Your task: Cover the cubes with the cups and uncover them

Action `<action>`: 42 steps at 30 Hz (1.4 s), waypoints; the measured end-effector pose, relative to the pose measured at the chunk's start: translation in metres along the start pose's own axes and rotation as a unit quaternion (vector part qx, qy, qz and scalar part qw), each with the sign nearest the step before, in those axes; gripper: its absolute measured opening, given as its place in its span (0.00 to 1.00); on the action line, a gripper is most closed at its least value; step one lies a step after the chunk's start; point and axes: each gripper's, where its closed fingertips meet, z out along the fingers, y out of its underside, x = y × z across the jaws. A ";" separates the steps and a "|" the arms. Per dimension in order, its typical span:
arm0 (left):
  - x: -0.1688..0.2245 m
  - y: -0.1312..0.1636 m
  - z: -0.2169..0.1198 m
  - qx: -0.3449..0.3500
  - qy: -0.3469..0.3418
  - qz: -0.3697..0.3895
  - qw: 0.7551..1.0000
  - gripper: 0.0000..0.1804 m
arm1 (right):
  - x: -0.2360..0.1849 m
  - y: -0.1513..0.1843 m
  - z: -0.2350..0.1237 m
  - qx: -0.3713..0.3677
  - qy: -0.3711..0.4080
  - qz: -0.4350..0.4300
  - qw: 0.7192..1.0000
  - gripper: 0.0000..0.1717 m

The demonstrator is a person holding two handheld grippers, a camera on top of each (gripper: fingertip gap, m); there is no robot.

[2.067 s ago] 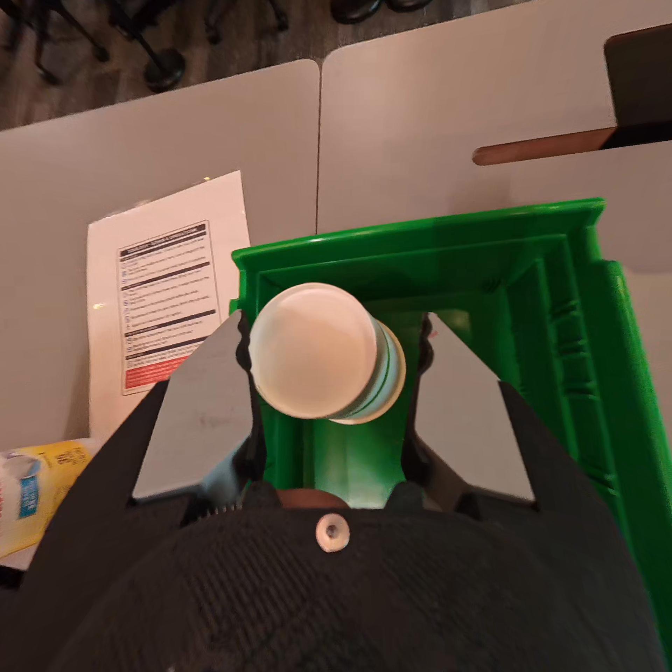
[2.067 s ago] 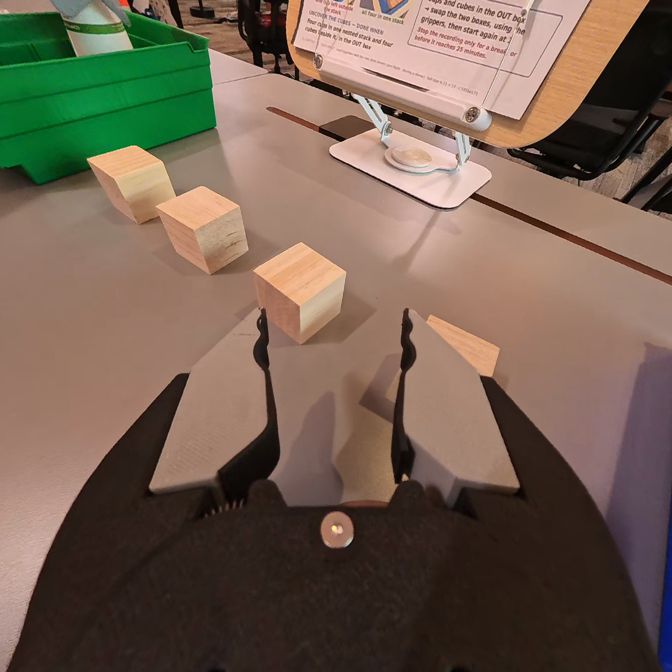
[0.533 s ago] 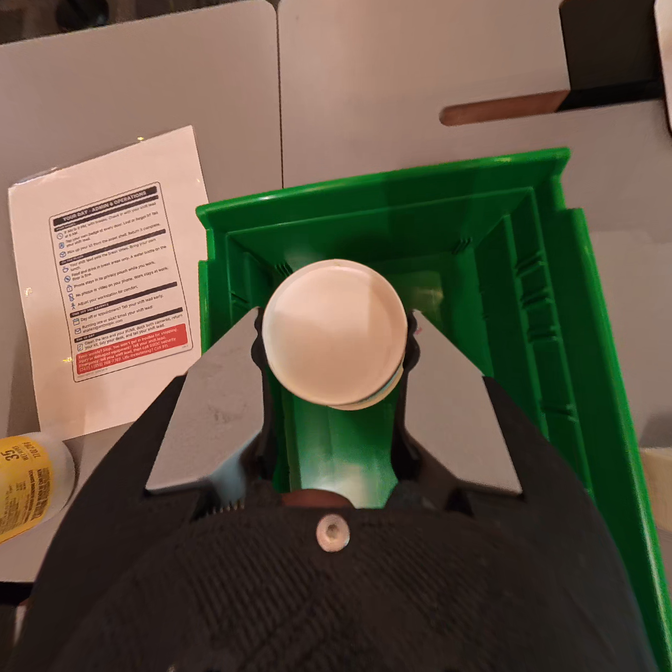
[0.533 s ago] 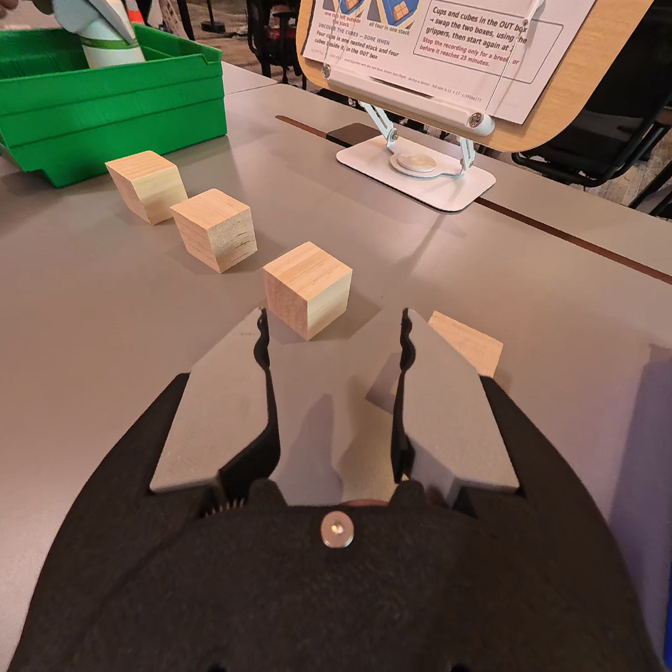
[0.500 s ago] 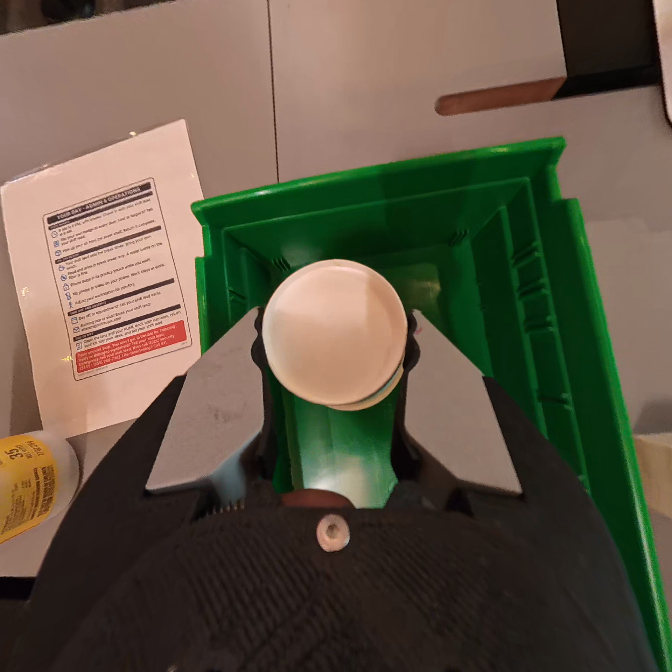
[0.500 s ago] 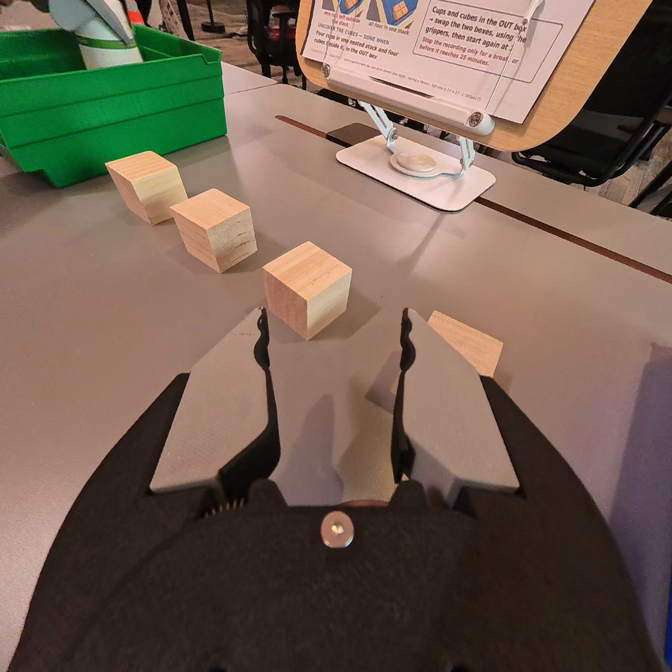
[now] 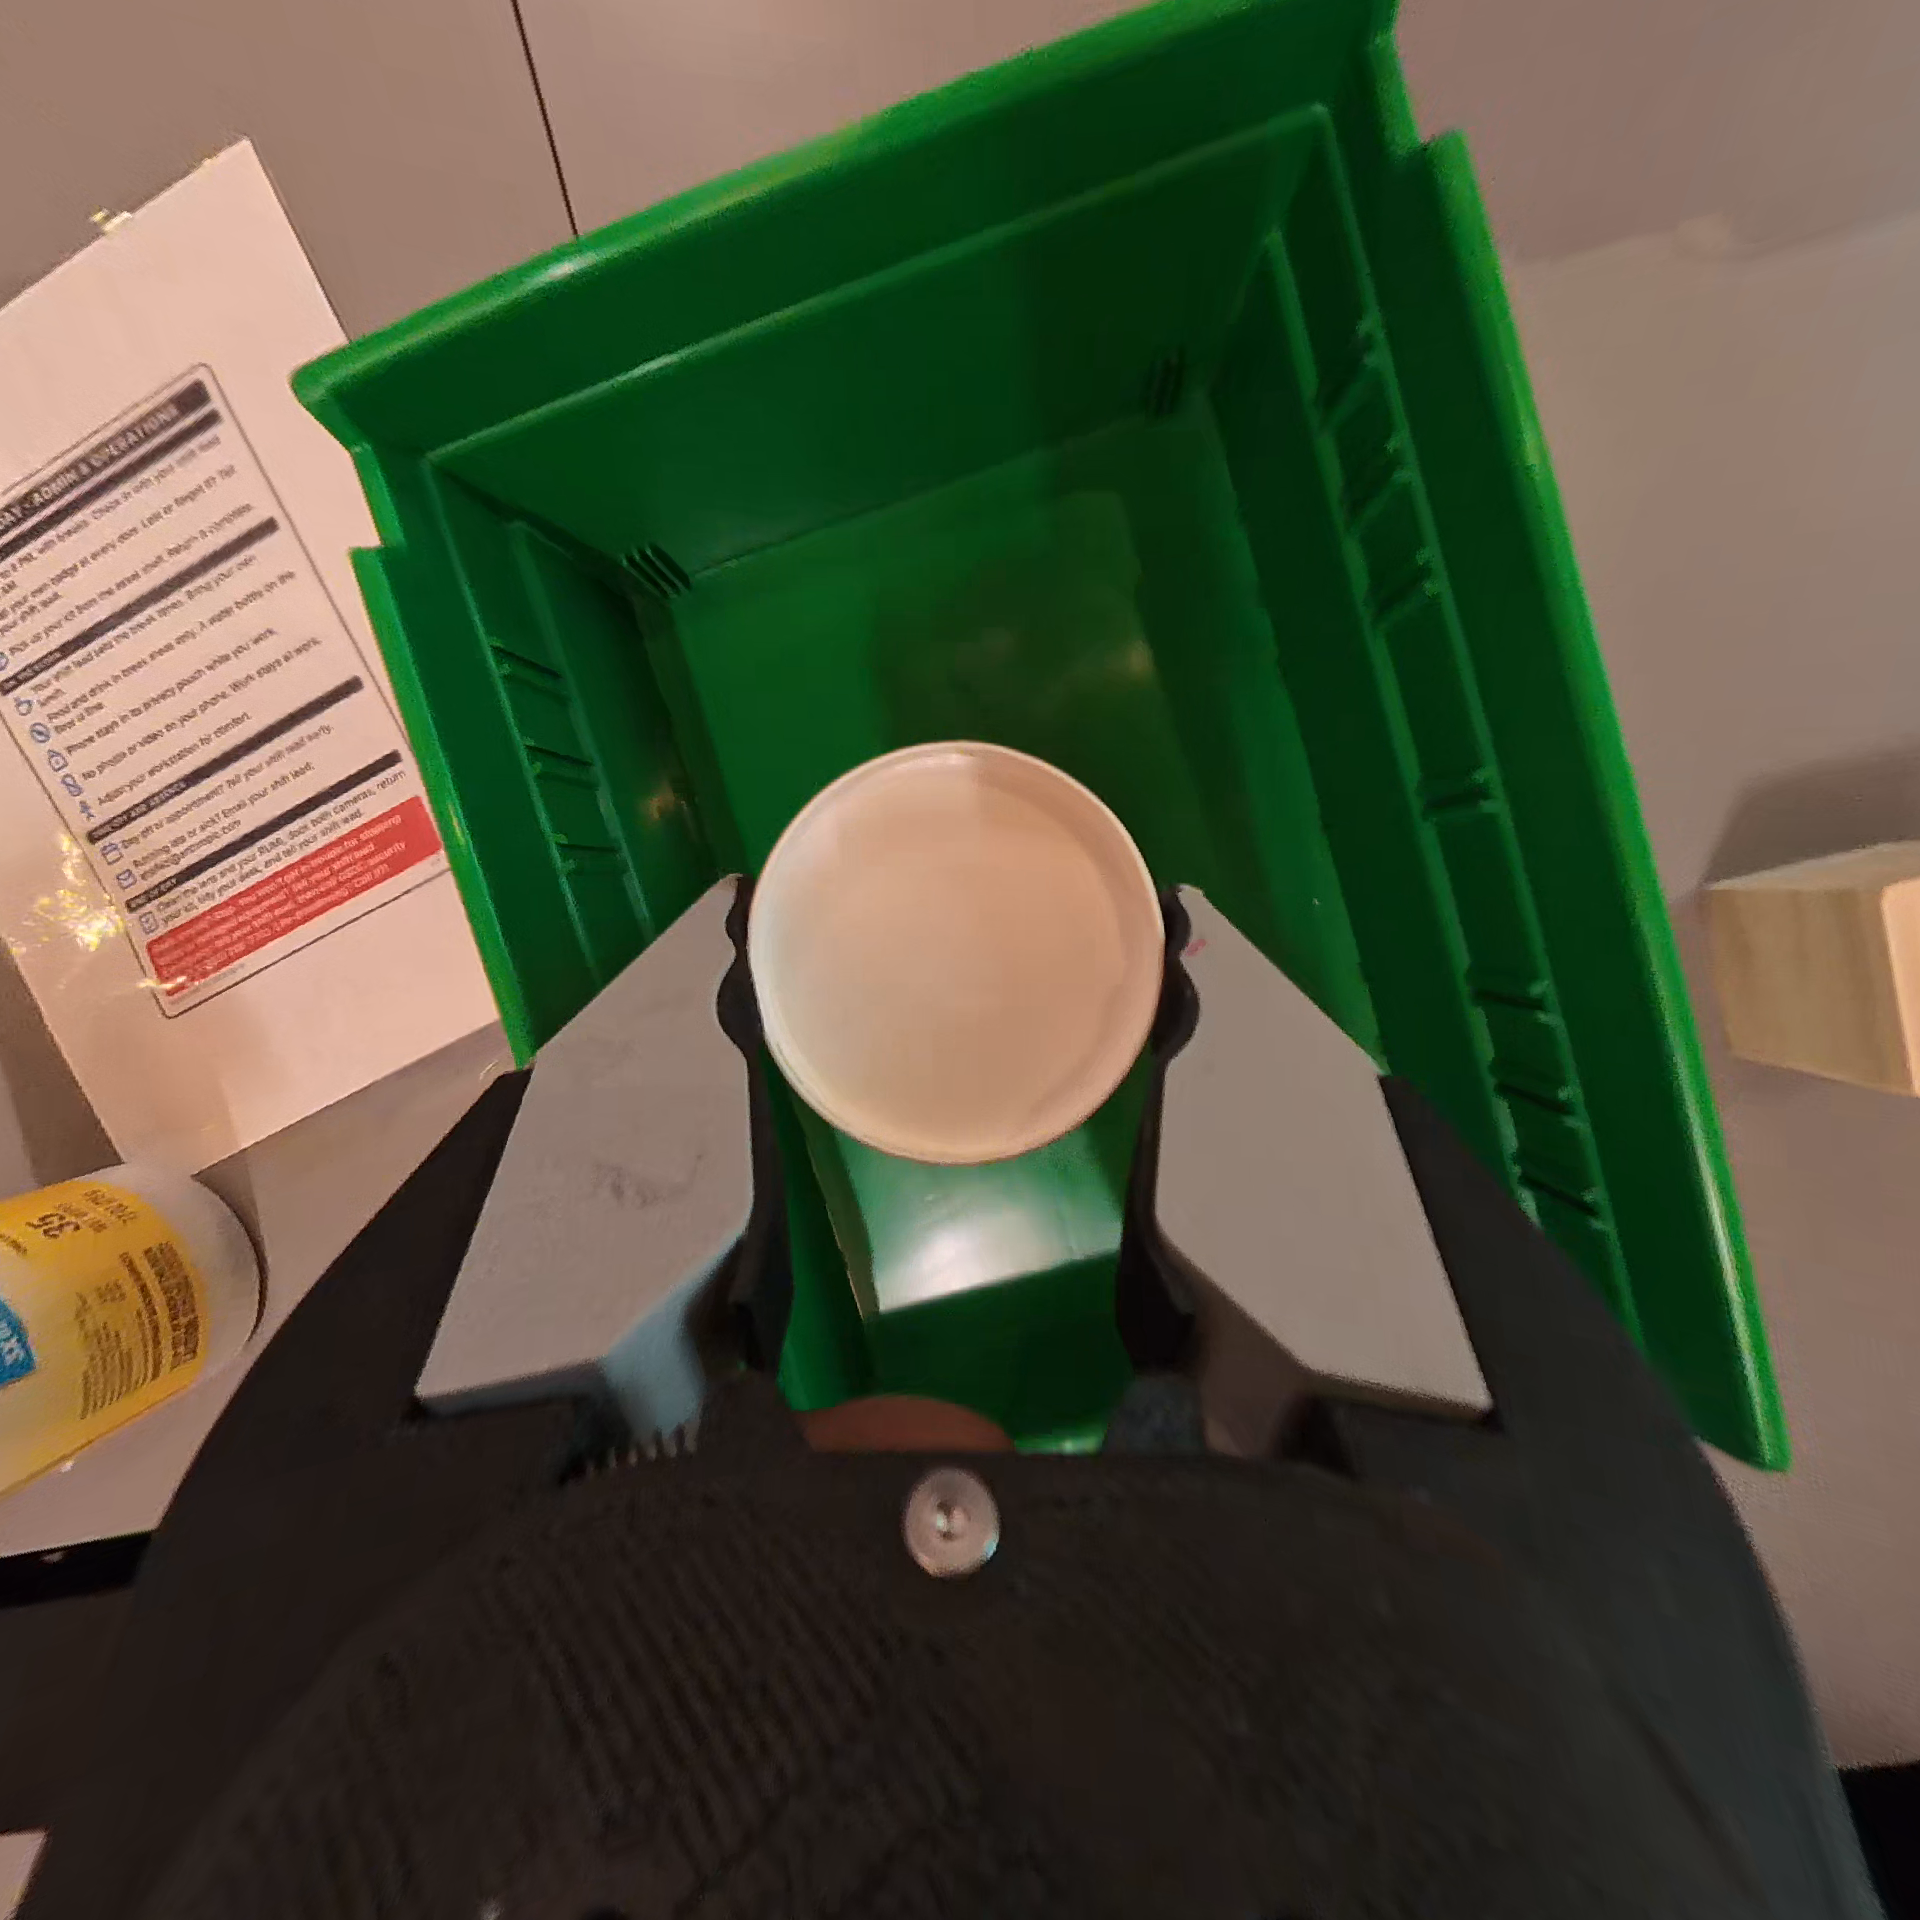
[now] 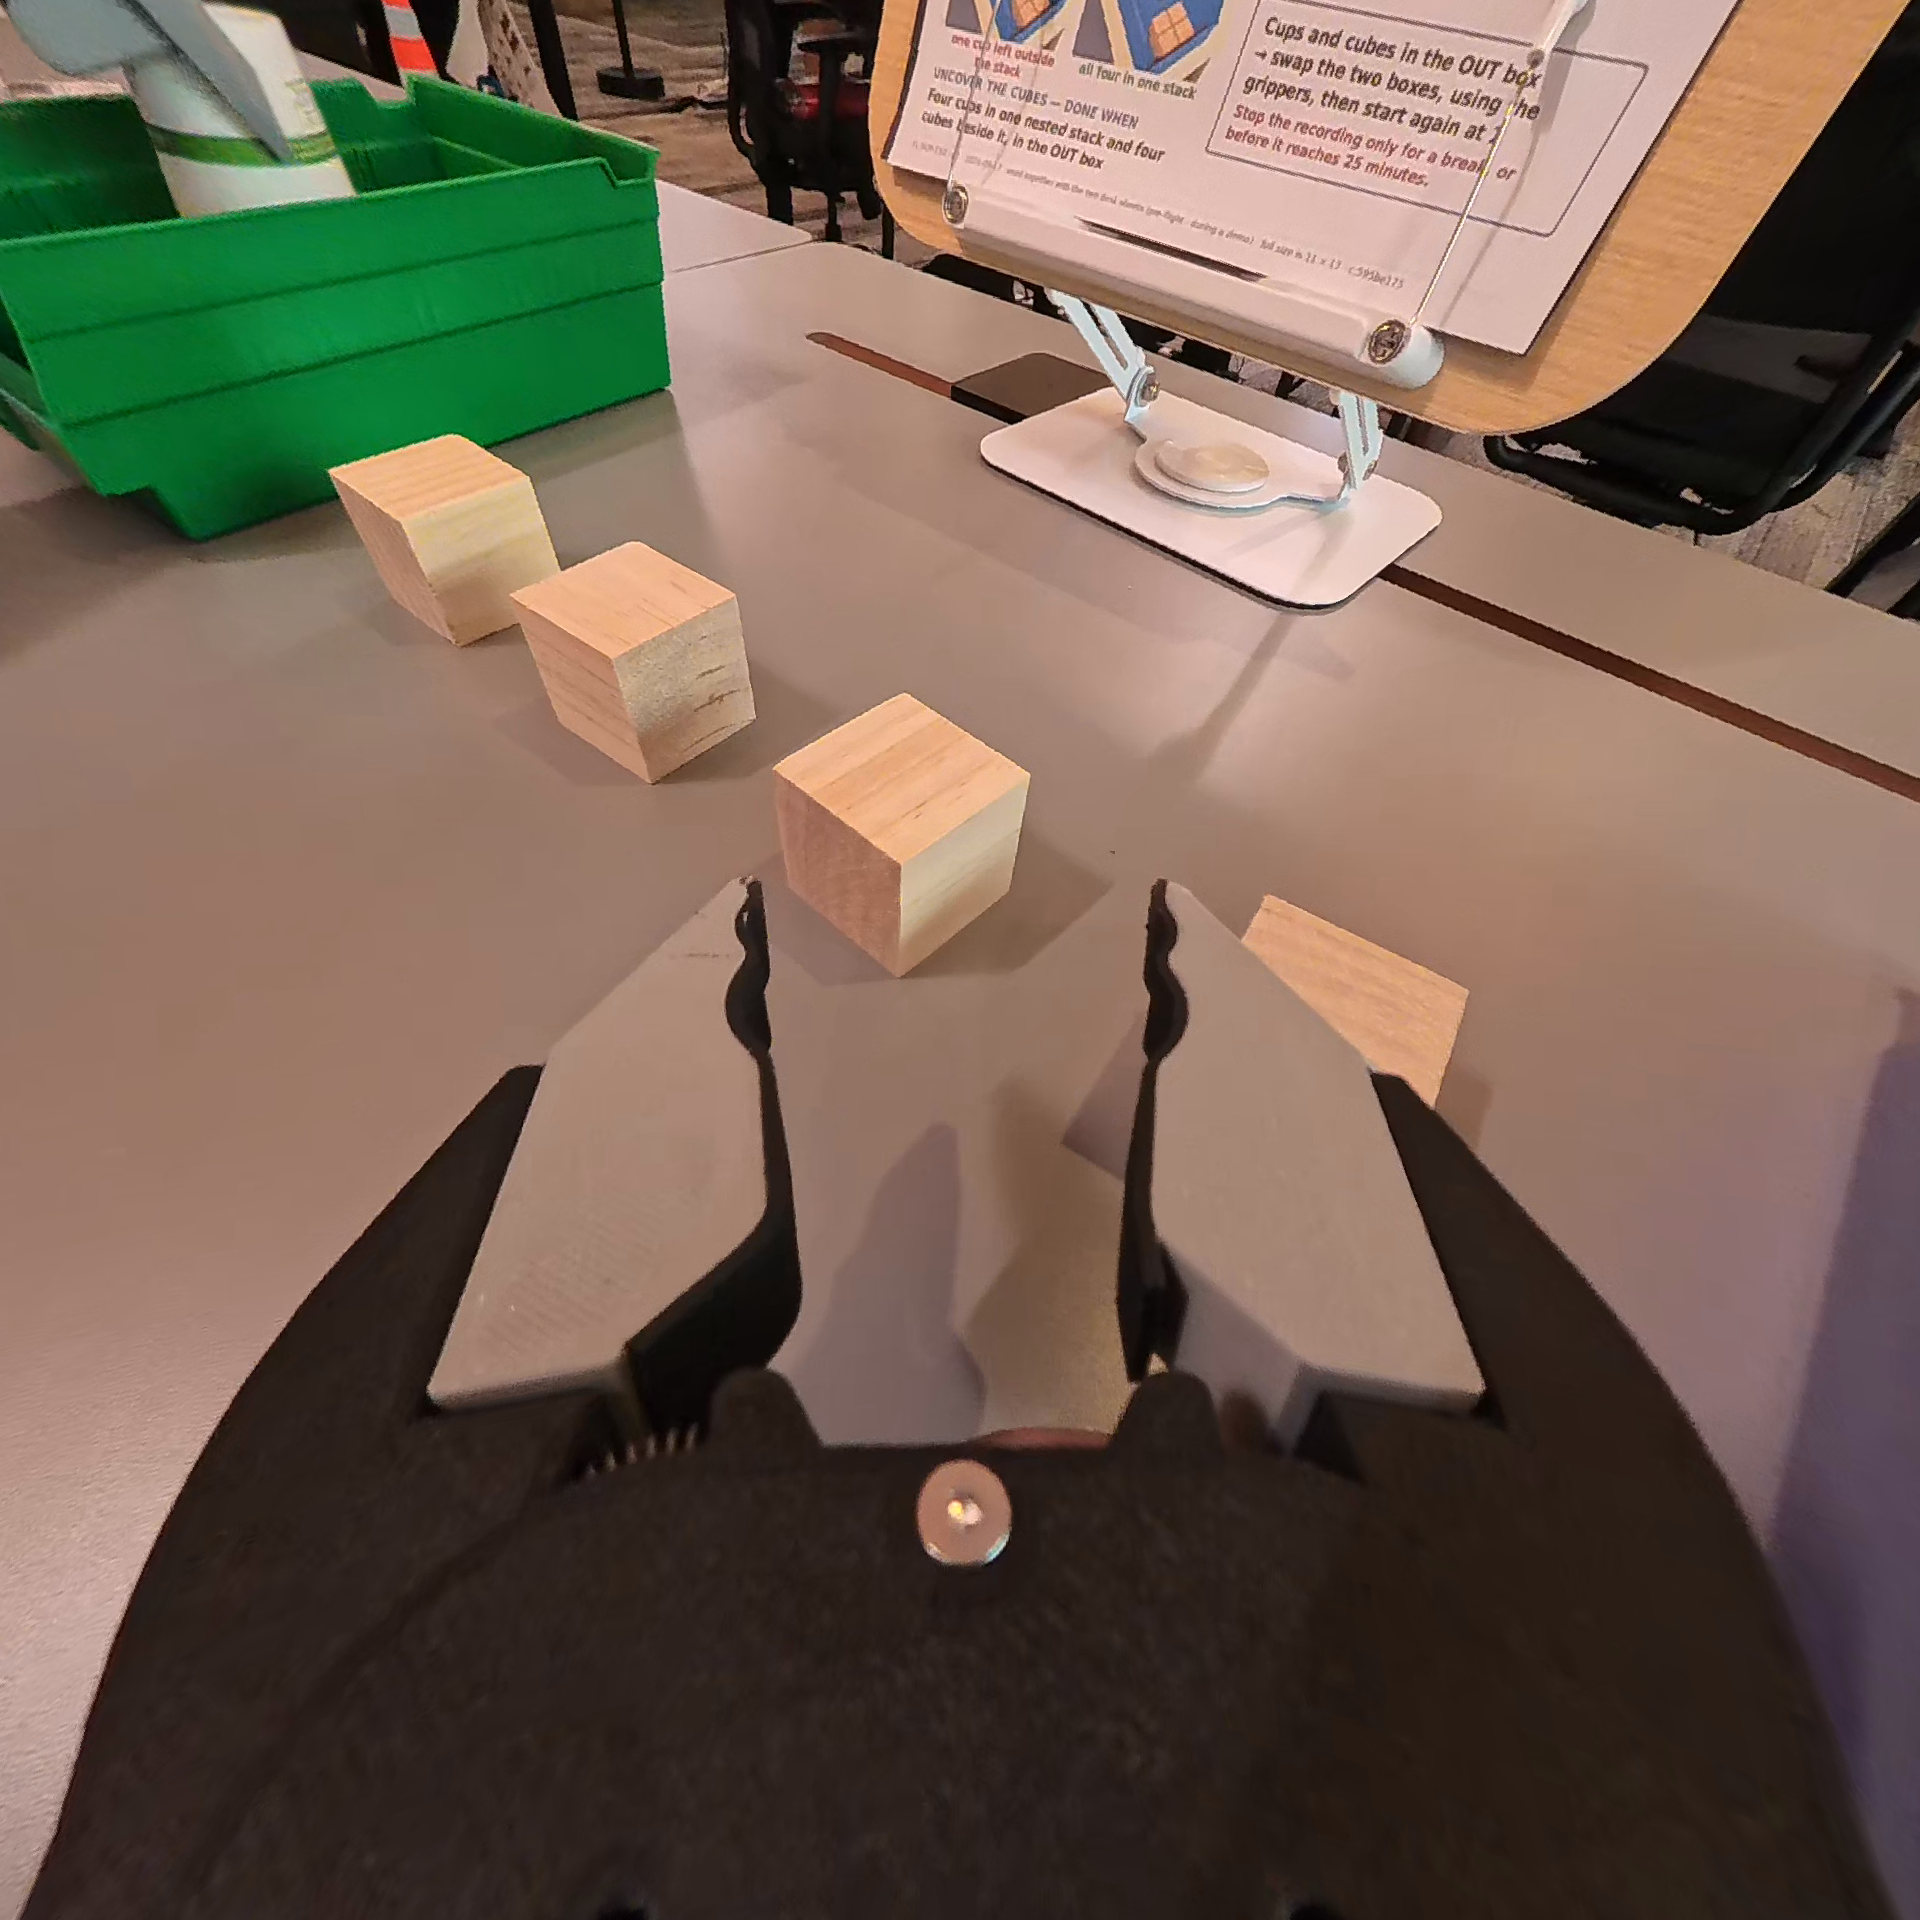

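- Nearest to us in the right wrist view, our right gripper (image 8: 956,904) hovers low over the grey table (image 8: 260,935), its fingers (image 8: 665,1091) spread wide with only bare table between them.
- Just past the fingertips stands a wooden cube (image 8: 899,826), apart from both fingers; a second cube (image 8: 1361,997) lies partly hidden behind the right finger.
- Two more cubes (image 8: 634,655) (image 8: 442,530) carry the row on toward the far left, each standing free of its neighbour.
- Beyond the row sits the green bin (image 8: 343,312), and to the right a document stand (image 8: 1216,488) holding a printed sheet rises over the table.
- Our left gripper (image 7: 954,935) points steeply down into the green bin (image 7: 1455,623); its fingers (image 7: 644,1060) press on both sides of a white cup stack (image 7: 951,951), held bottom-up toward the camera.
- From the right wrist view the cup stack (image 8: 244,135) shows over the bin, a grey finger across it.
- The bin's floor beneath the cups shows only green plastic.
- To the left of the bin lie a printed paper (image 7: 208,675) and a yellow-labelled bottle (image 7: 94,1320); at the right edge a cube (image 7: 1818,966) shows.
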 end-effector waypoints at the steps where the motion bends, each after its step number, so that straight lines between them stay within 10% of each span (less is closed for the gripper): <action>1: 0.002 0.003 -0.001 -0.004 0.001 0.004 1.000 0.42 | 0.000 0.000 0.000 0.000 0.000 0.000 1.000 0.41; 12: 0.024 0.027 -0.016 -0.015 0.009 0.018 1.000 0.42 | -0.002 0.000 -0.001 0.002 -0.003 0.002 1.000 0.41; 18: 0.022 0.001 -0.045 0.100 -0.006 0.017 0.995 0.46 | 0.002 0.002 -0.002 0.003 0.002 0.005 1.000 0.41; 34: 0.046 0.017 -0.048 0.072 0.007 0.128 0.989 0.01 | -0.001 0.004 -0.002 0.002 -0.002 0.010 1.000 0.41; 42: 0.046 0.005 -0.063 0.085 -0.012 0.154 0.984 0.01 | -0.002 0.003 -0.002 0.004 -0.003 0.005 1.000 0.41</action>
